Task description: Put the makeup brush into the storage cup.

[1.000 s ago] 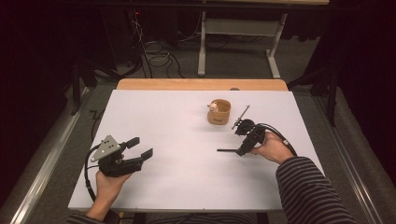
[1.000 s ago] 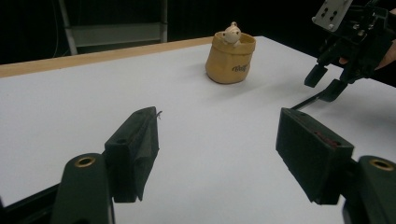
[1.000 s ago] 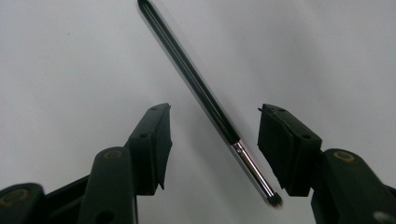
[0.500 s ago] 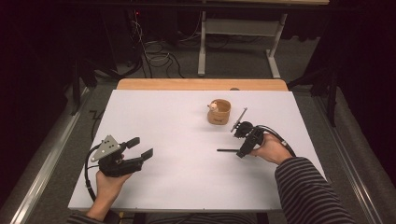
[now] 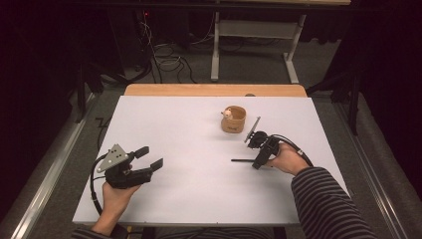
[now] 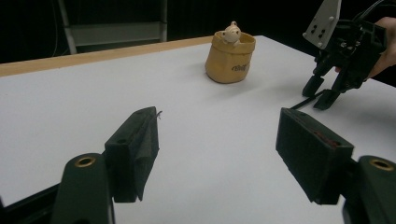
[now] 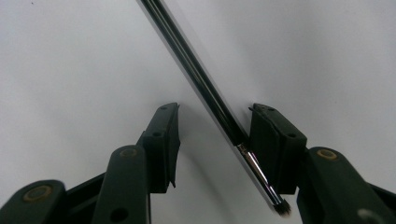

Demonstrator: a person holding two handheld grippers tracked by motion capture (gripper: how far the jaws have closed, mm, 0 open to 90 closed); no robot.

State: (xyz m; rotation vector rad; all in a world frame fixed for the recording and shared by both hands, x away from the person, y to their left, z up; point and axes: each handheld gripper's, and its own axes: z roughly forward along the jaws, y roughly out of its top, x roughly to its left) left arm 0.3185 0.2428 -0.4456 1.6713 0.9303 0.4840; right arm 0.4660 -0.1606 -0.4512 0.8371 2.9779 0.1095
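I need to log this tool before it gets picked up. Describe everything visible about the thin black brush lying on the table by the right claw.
The brush is a slim, straight stick with a glossy black handle, a shiny metal ferrule and a small dark bristle tip at one end. It lies flat on the white table, in front of the tan pot. The right claw straddles it, jaws closing in from both sides: the brush runs slantwise between them, close against one pad, while a gap remains to the other, so it is not yet clamped.

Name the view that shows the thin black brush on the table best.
The right gripper view: the brush lies close up between the right claw jaws, its bristle tip visible. The high view shows it as a thin dark line; the left gripper view shows a short stretch.
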